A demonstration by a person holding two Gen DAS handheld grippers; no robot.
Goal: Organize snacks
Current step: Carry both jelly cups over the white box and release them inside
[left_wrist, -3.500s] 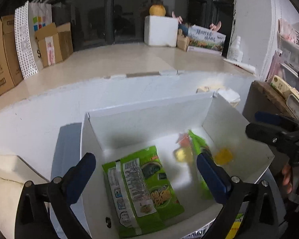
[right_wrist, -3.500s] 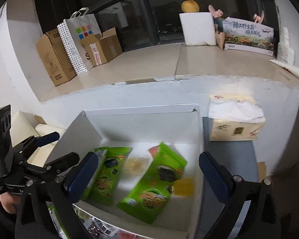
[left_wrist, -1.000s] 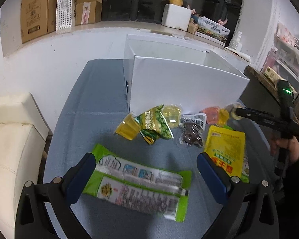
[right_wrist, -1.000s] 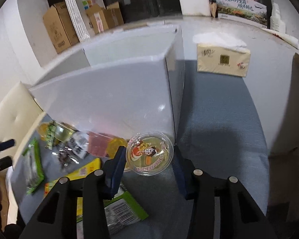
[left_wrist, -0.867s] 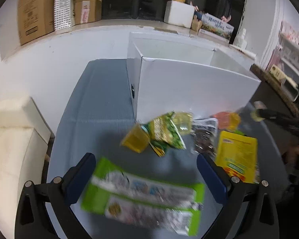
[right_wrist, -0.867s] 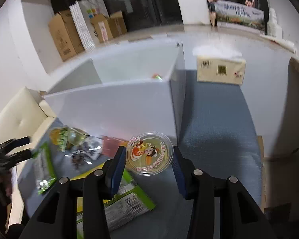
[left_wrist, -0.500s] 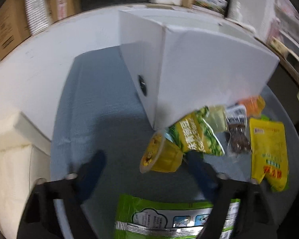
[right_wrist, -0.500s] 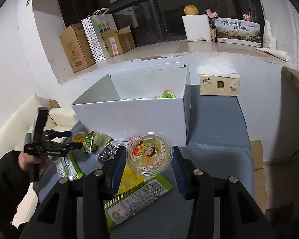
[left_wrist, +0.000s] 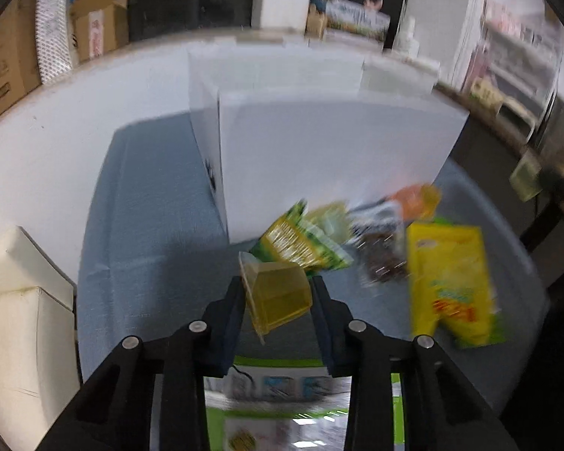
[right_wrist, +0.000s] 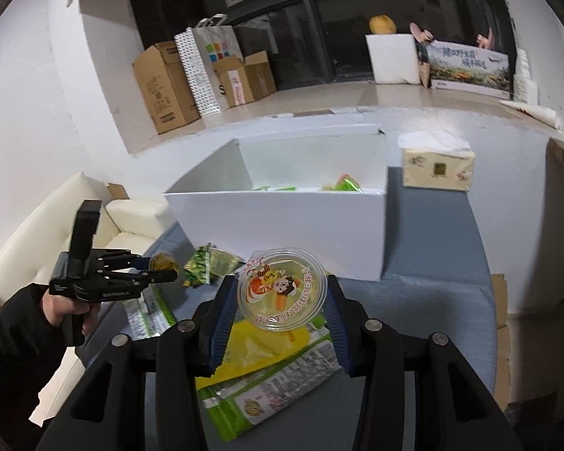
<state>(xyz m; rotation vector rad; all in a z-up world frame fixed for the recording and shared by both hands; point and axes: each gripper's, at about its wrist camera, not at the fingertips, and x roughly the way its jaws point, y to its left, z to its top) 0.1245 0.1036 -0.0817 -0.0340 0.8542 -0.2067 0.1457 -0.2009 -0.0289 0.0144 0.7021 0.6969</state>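
Left wrist view: the left tool is seen at the lower centre of the frame, its jaws having just been closing, and a yellow jelly cup is now clamped between the blue pads, tipped on its side with its rim toward the left. Just above it a green snack packet is seen, with a dark packet and an orange jelly cup to its right, all lying on the blue-grey desk against the front wall of the white box. A yellow pouch is laid at the right of the frame, and a long green-and-white packet is partly hidden under the tool at the bottom edge. Much of this view is blurred.

Right wrist view: the right tool is held at the lower centre, clamped on a clear round jelly cup whose printed cartoon lid is turned toward the camera. The cup is held above the yellow pouch and in front of the open white box, inside which green packets are glimpsed. At the left of the frame the left tool is gripped by a person's hand in a dark sleeve. A tissue pack is placed on the desk at the upper right, just beside the box.
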